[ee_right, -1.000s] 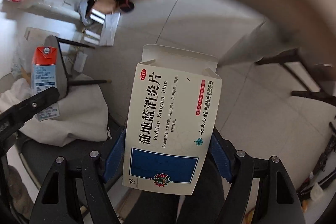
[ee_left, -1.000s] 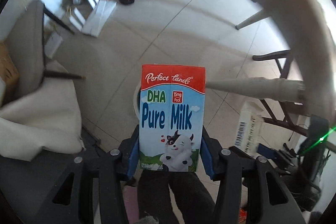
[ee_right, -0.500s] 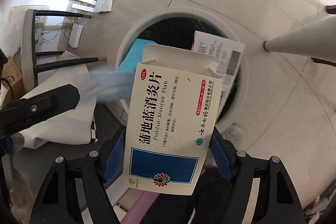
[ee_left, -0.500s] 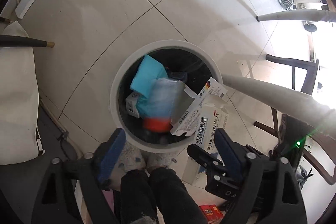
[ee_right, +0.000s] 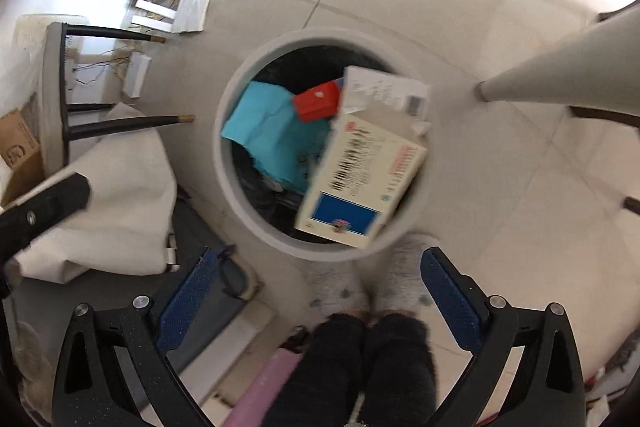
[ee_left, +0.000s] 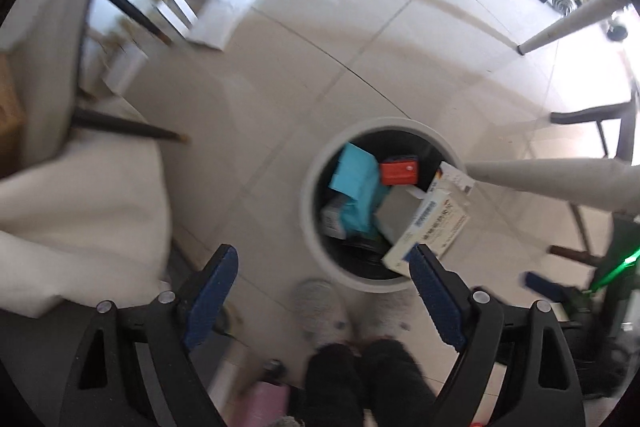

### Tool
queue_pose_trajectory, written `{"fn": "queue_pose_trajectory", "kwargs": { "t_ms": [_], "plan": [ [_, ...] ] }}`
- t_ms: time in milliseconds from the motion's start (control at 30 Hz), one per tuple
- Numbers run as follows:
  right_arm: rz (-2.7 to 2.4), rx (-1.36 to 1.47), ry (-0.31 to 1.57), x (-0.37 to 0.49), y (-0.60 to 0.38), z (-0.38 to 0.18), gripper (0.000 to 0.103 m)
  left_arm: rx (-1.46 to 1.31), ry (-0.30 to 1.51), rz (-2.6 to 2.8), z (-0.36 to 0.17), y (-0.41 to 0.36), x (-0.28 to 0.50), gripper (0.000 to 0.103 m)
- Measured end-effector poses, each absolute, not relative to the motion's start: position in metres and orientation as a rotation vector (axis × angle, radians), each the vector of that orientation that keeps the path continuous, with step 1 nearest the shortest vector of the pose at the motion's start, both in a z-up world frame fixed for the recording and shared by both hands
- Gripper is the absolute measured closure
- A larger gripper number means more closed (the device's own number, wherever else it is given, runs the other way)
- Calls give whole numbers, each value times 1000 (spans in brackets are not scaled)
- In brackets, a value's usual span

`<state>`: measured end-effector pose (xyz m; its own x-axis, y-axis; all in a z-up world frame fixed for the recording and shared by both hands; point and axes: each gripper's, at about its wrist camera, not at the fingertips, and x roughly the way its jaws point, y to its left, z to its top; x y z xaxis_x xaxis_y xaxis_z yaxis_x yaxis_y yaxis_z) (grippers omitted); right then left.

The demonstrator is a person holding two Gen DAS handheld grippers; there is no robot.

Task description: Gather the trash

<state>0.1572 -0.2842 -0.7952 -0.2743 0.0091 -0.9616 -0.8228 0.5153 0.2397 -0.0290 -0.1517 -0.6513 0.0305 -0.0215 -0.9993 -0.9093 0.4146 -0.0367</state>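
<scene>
As the right gripper [ee_right: 316, 291] springs wide, its medicine box [ee_right: 362, 173] hangs blurred over the white bin [ee_right: 228, 163], which holds a teal packet [ee_right: 268, 131] and red-topped milk carton [ee_right: 318, 101]. Left gripper [ee_left: 322, 297] gapes empty too.
</scene>
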Motion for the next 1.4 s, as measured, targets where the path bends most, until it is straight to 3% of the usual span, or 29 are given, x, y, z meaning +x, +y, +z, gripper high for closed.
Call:
{"fn": "queue_pose_trajectory", "kwargs": {
  "t_ms": [300, 833, 1100, 1200, 1400],
  "plan": [
    [894, -740, 1508, 160, -324, -675, 0, -842, 1393, 832, -555, -197, -26, 15],
    [957, -447, 1592, 181, -413, -382, 0, -708, 1323, 483, -307, -230, 2, 15],
    [919, -258, 1541, 150, -446, -268, 0, -628, 1241, 270, -221, -223, -20, 15],
    [890, -203, 1514, 125, -454, -237, 0, -615, 1213, 191, -200, -222, -30, 0],
    [832, -112, 1473, 74, -468, -193, 0, -575, 1180, 91, -169, -223, -55, 0]
  ]
}}
